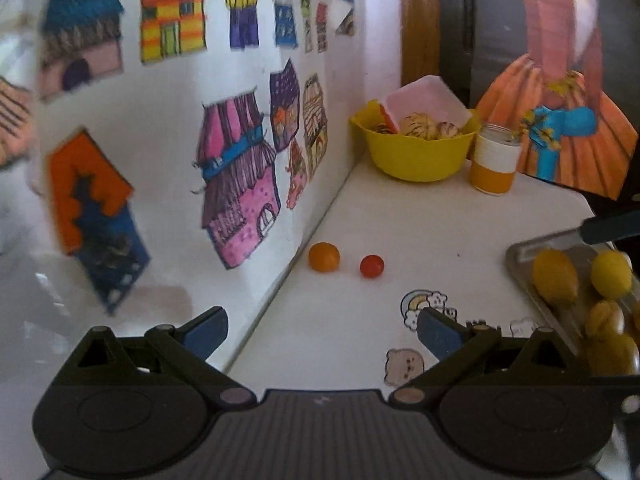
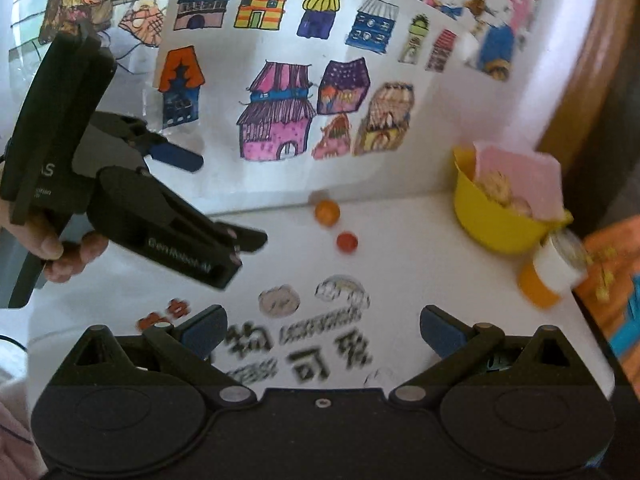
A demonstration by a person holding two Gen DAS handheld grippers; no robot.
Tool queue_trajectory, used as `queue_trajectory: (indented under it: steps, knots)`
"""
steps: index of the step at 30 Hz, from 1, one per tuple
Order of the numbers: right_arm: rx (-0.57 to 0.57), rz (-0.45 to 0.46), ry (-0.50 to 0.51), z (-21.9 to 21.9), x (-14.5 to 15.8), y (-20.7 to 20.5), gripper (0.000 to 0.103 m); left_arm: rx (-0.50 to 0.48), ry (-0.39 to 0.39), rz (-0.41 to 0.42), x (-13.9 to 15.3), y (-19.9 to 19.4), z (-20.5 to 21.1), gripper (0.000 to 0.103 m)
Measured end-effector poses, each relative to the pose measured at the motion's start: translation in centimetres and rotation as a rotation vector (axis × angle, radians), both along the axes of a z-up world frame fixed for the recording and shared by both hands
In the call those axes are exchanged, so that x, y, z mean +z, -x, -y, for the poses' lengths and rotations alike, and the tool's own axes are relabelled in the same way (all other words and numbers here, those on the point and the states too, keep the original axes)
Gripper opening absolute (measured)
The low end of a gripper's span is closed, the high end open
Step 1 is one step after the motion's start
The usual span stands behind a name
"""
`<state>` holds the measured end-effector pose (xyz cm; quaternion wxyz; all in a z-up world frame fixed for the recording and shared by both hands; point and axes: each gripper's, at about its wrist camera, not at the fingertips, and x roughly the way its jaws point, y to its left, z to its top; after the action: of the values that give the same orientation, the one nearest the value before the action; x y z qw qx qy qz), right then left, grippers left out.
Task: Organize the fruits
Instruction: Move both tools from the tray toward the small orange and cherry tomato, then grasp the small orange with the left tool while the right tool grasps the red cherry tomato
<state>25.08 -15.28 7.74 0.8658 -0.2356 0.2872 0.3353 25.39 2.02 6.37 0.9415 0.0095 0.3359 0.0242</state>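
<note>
Fruit loose on the table (image 1: 420,220): two pieces, an orange one (image 1: 324,257) hard against the wall (image 1: 168,152) and a smaller red one (image 1: 372,266) just beside it. Tray (image 1: 520,254) at right edge of left view holds at least four yellow fruits (image 1: 555,280) (more may lie beyond the frame; edge is blurred, so the count is uncertain).

Left gripper (image 1: 322,330): fingers spread wide, nothing between them, above the table and aimed toward the two loose pieces. Right gripper (image 2: 322,330): likewise spread and empty, hanging above the stickers (image 2: 304,332). Right view also shows the left gripper from the side, in a hand (image 2: 60,248).

Risks, as judged:
- Both loose pieces are round and small; a finger touching off-centre would likely send one rolling.
- Orange piece sits in the wall corner, so one finger has little room behind it and may strike the wall.
- Red piece is close enough to get knocked when the orange one is taken.

Other counts: one yellow bowl (image 1: 416,152), one jar (image 1: 496,160) next to it.
</note>
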Motion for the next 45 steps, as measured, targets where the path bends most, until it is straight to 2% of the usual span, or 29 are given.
queue_trajectory:
  steps: [4, 10, 18, 27, 35, 37, 42, 45]
  knots:
    - [0.030, 0.011, -0.023, 0.1, -1.5, -3.3, 0.102, 0.063, 0.052, -0.009, -1.4, -2.2, 0.0, 0.102]
    - [-0.006, -0.065, -0.084, 0.1, -3.8, -7.8, 0.095, 0.126, 0.142, -0.001, -3.5, -5.3, -0.5, 0.102]
    - [0.002, -0.123, -0.096, -1.4, -5.7, -10.7, 0.085, 0.185, 0.231, 0.030, -5.6, -7.6, -1.0, 0.089]
    - [0.032, -0.171, -0.092, -3.2, -7.7, -12.5, 0.064, 0.213, 0.267, 0.033, -7.1, -9.6, -1.3, 0.065]
    - [0.032, -0.172, -0.070, -4.7, -8.2, -13.5, 0.058, 0.224, 0.274, 0.058, -7.5, -11.2, -1.4, 0.058]
    - [0.039, -0.150, -0.091, -5.1, -8.3, -13.9, 0.057, 0.223, 0.272, 0.062, -7.6, -11.4, -1.4, 0.056]
    - [0.032, -0.147, -0.086, -6.0, -8.2, -14.7, 0.053, 0.214, 0.268, 0.067, -7.8, -12.0, -1.4, 0.045]
    - [0.036, -0.150, -0.086, -6.5, -8.1, -15.0, 0.051, 0.209, 0.271, 0.069, -7.8, -12.1, -1.5, 0.045]
